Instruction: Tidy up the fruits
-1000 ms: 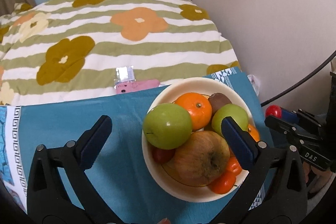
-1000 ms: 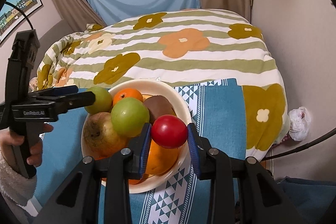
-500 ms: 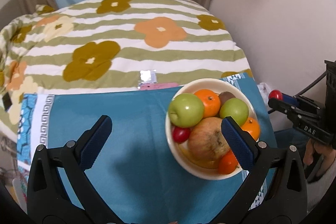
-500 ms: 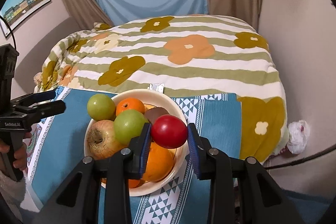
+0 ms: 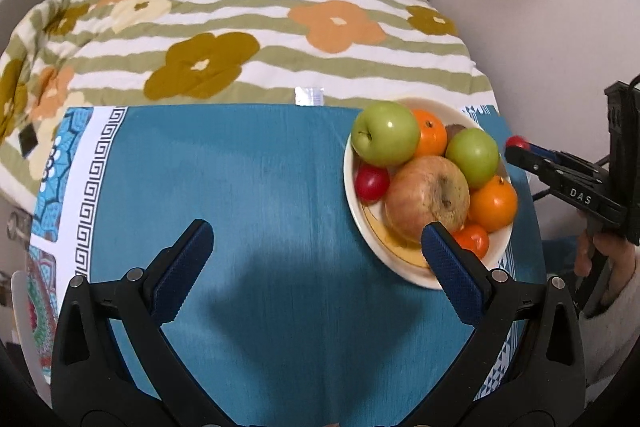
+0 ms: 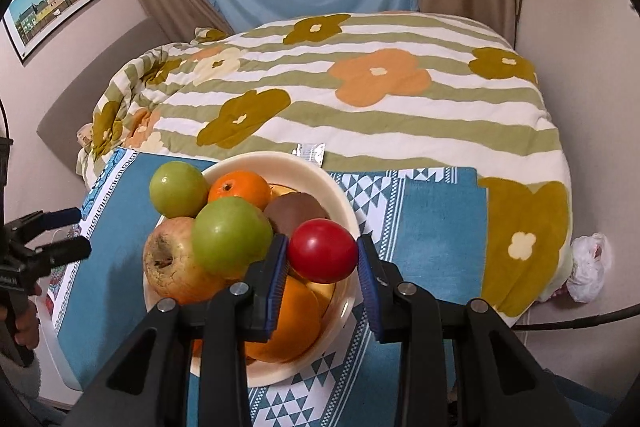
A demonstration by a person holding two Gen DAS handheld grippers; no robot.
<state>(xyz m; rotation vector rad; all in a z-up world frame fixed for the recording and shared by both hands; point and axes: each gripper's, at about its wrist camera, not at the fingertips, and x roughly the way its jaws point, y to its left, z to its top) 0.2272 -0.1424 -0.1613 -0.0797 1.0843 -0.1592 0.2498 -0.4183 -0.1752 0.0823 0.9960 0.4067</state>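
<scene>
Fruit fills a cream bowl (image 5: 400, 269) at the right of the left wrist view, on a blue cloth (image 5: 256, 195) over a flowered blanket (image 5: 240, 39); the left gripper (image 5: 316, 239) hangs over bare cloth left of the bowl, jaws wide and holding nothing, and the right gripper (image 5: 516, 146) shows at the far right edge. In the right wrist view, the right gripper (image 6: 322, 259) has its jaws narrow around a red fruit (image 6: 322, 251), just starting to open, above the bowl (image 6: 316, 175) of green apples (image 6: 230, 235), oranges (image 6: 240, 189) and a brownish apple (image 6: 166, 263).
</scene>
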